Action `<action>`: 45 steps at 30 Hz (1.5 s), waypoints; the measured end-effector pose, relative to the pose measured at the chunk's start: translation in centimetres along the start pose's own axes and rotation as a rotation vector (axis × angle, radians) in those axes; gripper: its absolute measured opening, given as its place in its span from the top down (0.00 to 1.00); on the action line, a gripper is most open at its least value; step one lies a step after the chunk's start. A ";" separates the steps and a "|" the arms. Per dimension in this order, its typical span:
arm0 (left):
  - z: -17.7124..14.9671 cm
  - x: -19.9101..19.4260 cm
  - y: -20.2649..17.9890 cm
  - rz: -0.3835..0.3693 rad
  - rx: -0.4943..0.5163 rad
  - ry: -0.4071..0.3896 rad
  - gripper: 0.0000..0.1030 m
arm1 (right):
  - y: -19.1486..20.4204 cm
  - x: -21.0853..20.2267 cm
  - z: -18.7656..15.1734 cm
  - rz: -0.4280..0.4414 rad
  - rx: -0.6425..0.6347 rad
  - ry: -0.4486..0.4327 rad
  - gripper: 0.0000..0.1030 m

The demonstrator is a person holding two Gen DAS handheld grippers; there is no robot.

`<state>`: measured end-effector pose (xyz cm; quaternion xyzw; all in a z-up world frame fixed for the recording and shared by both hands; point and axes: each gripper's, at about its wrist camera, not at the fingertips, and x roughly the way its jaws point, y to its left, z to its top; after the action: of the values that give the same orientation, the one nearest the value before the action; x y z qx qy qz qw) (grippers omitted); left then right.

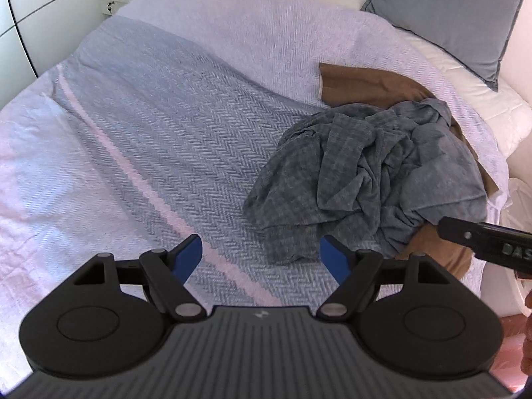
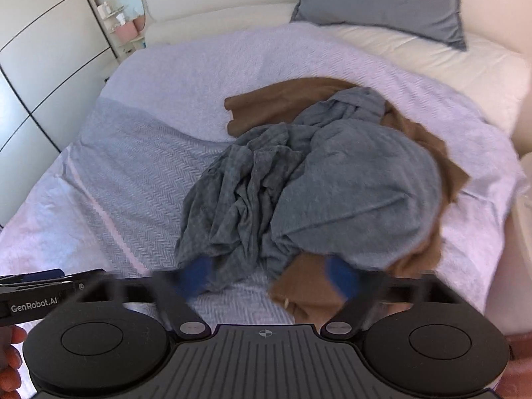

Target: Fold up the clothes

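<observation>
A crumpled grey-blue garment (image 1: 372,173) lies in a heap on the bed, on top of a brown garment (image 1: 365,81). Both also show in the right wrist view, the grey one (image 2: 316,183) over the brown one (image 2: 266,106). My left gripper (image 1: 261,256) is open and empty, just short of the heap's near left edge. My right gripper (image 2: 271,277) is open and empty, its blue fingertips (image 2: 342,277) blurred at the heap's near edge. The right gripper's body shows at the left wrist view's right edge (image 1: 482,239).
The bed is covered by a lilac and grey herringbone blanket (image 1: 149,139). A grey-blue pillow (image 1: 459,16) leans at the headboard. White wardrobe doors (image 2: 33,66) stand left of the bed, with a small shelf (image 2: 123,26) beside them.
</observation>
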<state>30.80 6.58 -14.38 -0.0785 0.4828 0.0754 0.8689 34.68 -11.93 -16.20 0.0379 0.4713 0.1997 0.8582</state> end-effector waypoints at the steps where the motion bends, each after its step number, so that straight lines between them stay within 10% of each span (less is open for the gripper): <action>1: 0.4 0.7 0.0 -0.004 -0.003 0.006 0.27 | -0.3 0.9 0.5 0.002 0.011 0.010 0.32; 18: 4.6 7.1 0.9 -0.007 -0.065 0.011 0.27 | -1.2 11.5 7.7 -0.005 0.034 -0.077 0.53; 21: 4.4 7.1 1.5 -0.005 -0.086 0.012 0.27 | -1.2 12.8 8.0 0.012 0.033 -0.045 0.92; 26: 3.4 5.5 2.7 -0.001 -0.114 0.000 0.27 | 0.8 9.2 6.8 0.130 -0.032 -0.109 0.94; 36: -2.8 -5.3 9.8 0.096 -0.301 -0.104 0.27 | 11.6 -2.0 2.6 0.459 -0.327 -0.220 0.95; 45: -15.5 -22.3 17.3 0.307 -0.550 -0.292 0.27 | 24.6 -13.1 -1.7 0.814 -0.601 -0.299 0.95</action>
<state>2.74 19.00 -4.63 -0.2248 0.3210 0.3431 0.8537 19.51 5.47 -0.48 -0.0020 0.2127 0.6356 0.7421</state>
